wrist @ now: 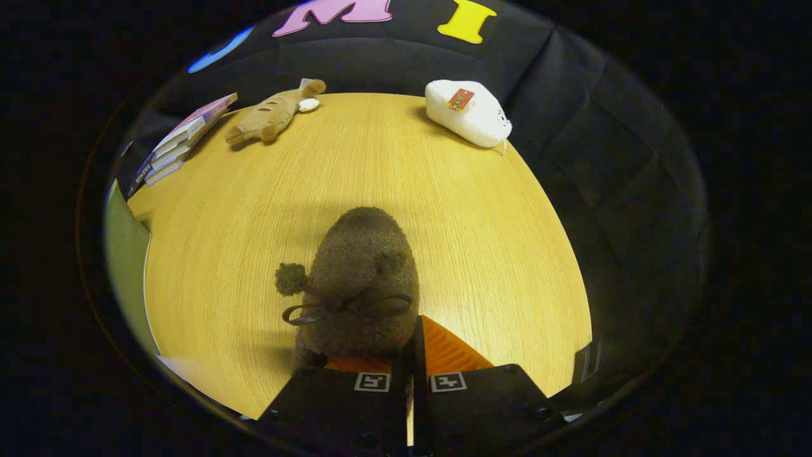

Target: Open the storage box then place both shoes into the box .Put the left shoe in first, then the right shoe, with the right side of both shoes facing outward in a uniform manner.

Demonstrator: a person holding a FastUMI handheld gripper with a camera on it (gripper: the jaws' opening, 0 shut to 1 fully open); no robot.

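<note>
My gripper (409, 355) sits lowest and nearest to me, its two fingers drawn close together with only a thin slit between them. They close on the back edge of a brown fuzzy shoe (365, 279), pinching the rim at the heel, so the shoe hangs or rests right at my fingertips and runs forward away from me. Its toe points toward the far side of the table. A dark ribbon bow (346, 306) is tied across the top of the shoe, just ahead of my fingers, and a small round pompom (291, 278) sticks out to the left of it on a short cord. I cannot tell whether the sole touches the wood or is lifted a little off it; a soft shadow lies on the surface around the toe.

Under and around the shoe spreads the light wooden table (495, 254), grain running away from me. To the left of the shoe, near the table's edge, a pale green panel (124, 266) stands along the side; what it belongs to I cannot make out.

Well beyond the shoe, at the far left corner of the table, a small stack of books (181, 139) lies tilted. Just beside them to the right is a tan plush toy shaped like a loaf of bread (269, 115), lying on its side. Across the far edge, well apart from it to the right, sits a white plush toy (466, 114) with a small red tag on it, close to the dark cloth wall
</note>
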